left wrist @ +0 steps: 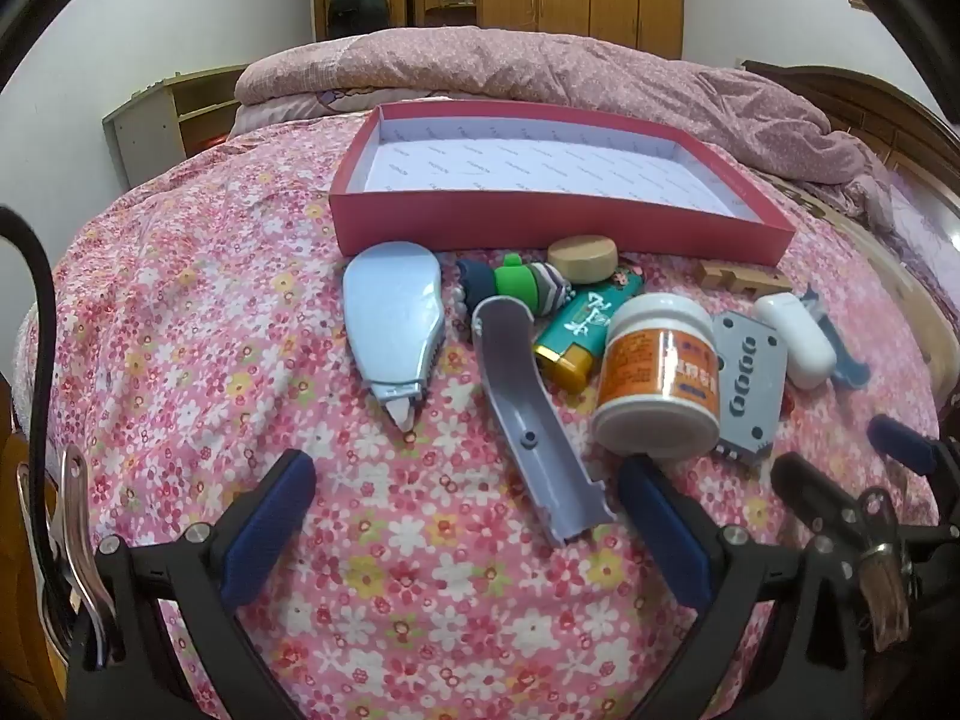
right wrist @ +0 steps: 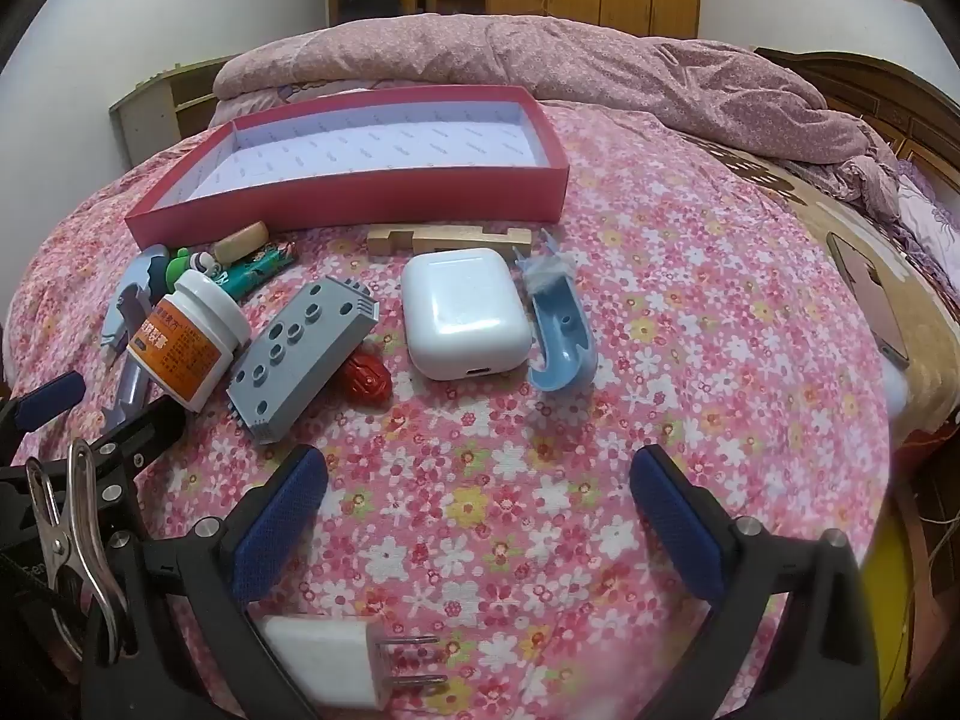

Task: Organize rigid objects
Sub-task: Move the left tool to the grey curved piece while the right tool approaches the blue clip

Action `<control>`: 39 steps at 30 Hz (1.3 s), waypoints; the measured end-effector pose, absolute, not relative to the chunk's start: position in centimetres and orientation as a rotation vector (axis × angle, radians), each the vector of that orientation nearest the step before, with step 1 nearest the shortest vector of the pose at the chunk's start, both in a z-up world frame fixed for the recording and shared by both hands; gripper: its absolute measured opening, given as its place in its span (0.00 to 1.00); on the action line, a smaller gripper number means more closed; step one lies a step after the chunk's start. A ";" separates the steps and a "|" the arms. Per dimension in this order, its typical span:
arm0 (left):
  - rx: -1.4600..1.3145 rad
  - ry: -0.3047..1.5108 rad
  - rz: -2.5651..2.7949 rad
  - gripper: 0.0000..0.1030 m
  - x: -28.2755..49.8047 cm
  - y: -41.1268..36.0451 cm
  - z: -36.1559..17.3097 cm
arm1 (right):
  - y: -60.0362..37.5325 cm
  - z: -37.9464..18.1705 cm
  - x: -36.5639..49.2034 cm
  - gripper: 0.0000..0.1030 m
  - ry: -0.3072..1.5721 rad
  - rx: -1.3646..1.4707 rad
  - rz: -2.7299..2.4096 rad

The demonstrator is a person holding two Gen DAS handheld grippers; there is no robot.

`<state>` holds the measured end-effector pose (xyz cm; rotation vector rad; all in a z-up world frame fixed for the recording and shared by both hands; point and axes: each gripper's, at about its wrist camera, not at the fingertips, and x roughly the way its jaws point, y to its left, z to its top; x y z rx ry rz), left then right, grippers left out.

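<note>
Glossy white plastic case point(right wrist: 465, 312); matt red cardboard box point(right wrist: 360, 195); floral cloth bedspread point(right wrist: 660, 360); bare wooden block point(right wrist: 444, 238).

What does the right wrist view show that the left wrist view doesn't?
Only the right wrist view shows the white plug charger, the red ridged object and the phone. Only the left shows the whole correction tape dispenser. Both show the empty red box, white jar, grey block and earbud case.
</note>
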<state>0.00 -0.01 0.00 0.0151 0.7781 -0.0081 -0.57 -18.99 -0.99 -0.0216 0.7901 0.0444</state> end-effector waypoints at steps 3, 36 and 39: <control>0.011 0.778 -0.011 1.00 0.0 0.0 0.0 | -19.0 -1.0 -0.6 1.00 0.791 -0.028 0.042; 0.024 0.795 -0.141 0.79 -0.3 3.5 2.6 | -20.3 0.3 -1.1 0.95 0.833 0.023 0.252; 0.025 0.779 -0.171 0.61 -0.1 2.9 2.5 | -20.8 0.4 -1.3 0.92 0.825 0.045 0.252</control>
